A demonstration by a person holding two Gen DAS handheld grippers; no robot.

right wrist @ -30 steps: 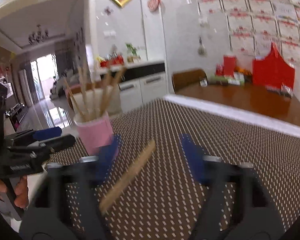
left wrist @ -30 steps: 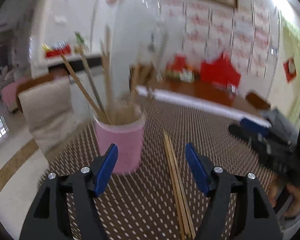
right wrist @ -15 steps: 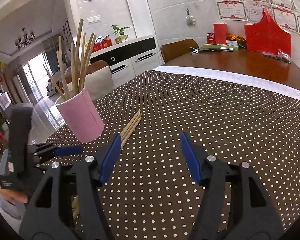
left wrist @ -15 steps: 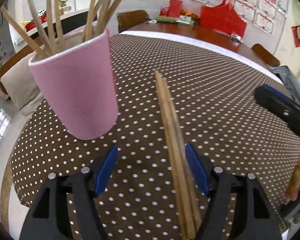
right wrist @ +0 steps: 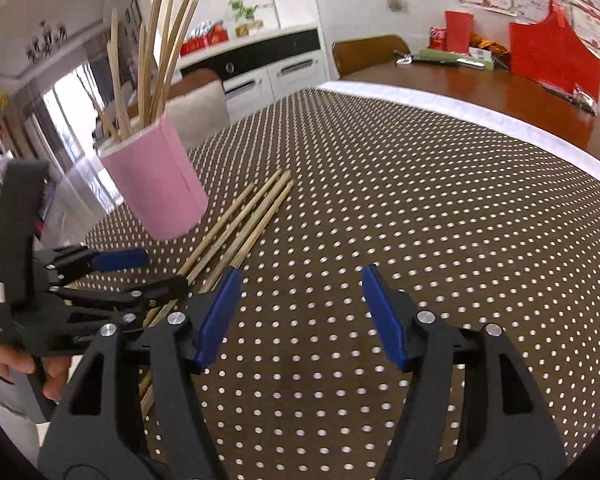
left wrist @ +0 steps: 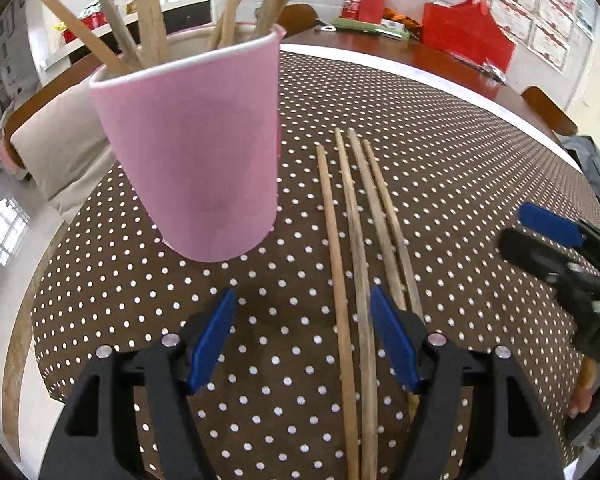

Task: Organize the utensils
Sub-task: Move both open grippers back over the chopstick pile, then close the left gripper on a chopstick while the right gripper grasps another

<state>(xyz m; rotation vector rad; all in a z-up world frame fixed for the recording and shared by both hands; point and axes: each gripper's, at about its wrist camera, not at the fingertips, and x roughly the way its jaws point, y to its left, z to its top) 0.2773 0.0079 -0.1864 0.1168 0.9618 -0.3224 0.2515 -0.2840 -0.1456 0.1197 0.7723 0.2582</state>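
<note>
Left tool [left wrist: 302, 340]: jaws spread wide, holding nothing, positioned low over the desk [left wrist: 480, 168], which carries a brown cloth with white dots. Right tool [right wrist: 298, 314]: jaws likewise wide apart and empty, over bare cloth, well apart from the utensils.

Four loose wooden chopsticks [left wrist: 356, 248] lie flat on the cloth, roughly parallel and close together. In the left wrist view their long axes run straight away from the camera, far tips pointing toward the far side of the desk. The two left sticks pass between the left tool's blue pads [left wrist: 210, 340]; the two right sticks run under or behind the right-hand pad.

A pink cup [left wrist: 196, 152] stands just left of the loose sticks, near but apart from them. It holds several chopsticks [right wrist: 156, 52] standing on end, fanned outward above the rim.

In the right wrist view the loose chopsticks [right wrist: 240, 228] run diagonally, from lower left to upper right.
</note>
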